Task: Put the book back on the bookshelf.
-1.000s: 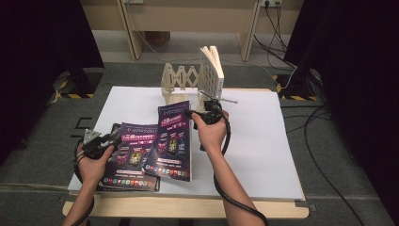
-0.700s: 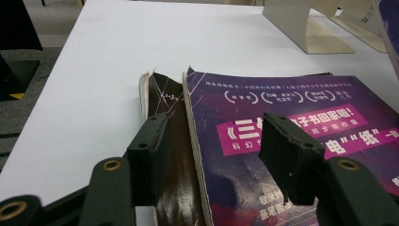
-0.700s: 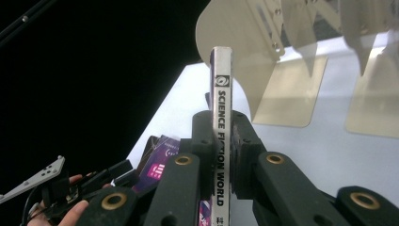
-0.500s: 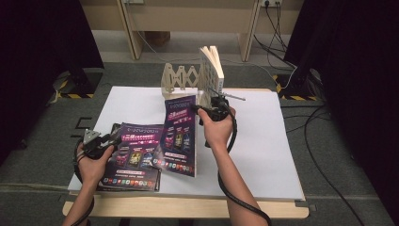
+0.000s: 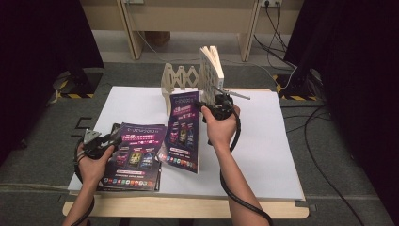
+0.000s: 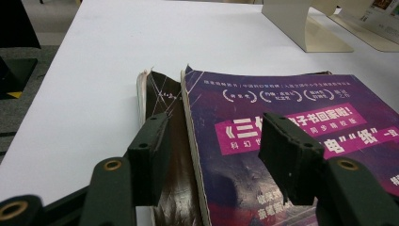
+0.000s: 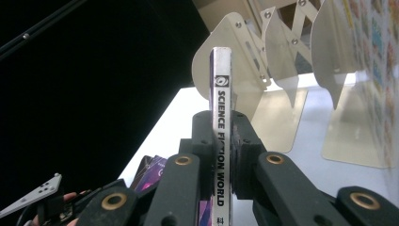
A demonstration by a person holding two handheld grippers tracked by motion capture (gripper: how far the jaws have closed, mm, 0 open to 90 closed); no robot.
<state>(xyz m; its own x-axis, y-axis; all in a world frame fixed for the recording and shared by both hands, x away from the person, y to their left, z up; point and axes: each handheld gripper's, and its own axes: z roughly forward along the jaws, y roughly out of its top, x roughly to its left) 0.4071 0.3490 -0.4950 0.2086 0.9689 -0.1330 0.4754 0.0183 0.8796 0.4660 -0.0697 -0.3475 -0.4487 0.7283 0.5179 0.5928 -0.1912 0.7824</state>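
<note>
A purple magazine (image 5: 183, 132) hangs upright over the table, and my right gripper (image 5: 207, 107) is shut on its spine near the top. The spine (image 7: 221, 108) reads "SCIENCE FICTION WORLD" and sits pinched between the jaws of my right gripper (image 7: 221, 141), just in front of the cream folding book rack (image 7: 282, 61). My left gripper (image 5: 110, 140) rests at the left over a flat stack of purple magazines (image 5: 136, 160). In the left gripper view its jaws stand open (image 6: 219, 146) over the top magazine (image 6: 291, 108), holding nothing.
The book rack (image 5: 176, 80) stands at the back middle of the white table (image 5: 263, 141), with a thick book (image 5: 210, 66) upright at its right end. Cables run over the floor at the right. A worn darker magazine (image 6: 162, 94) juts out from under the stack.
My right gripper has carried the magazine up and back toward the rack and turned it more upright. The left gripper and the stack have stayed put.
</note>
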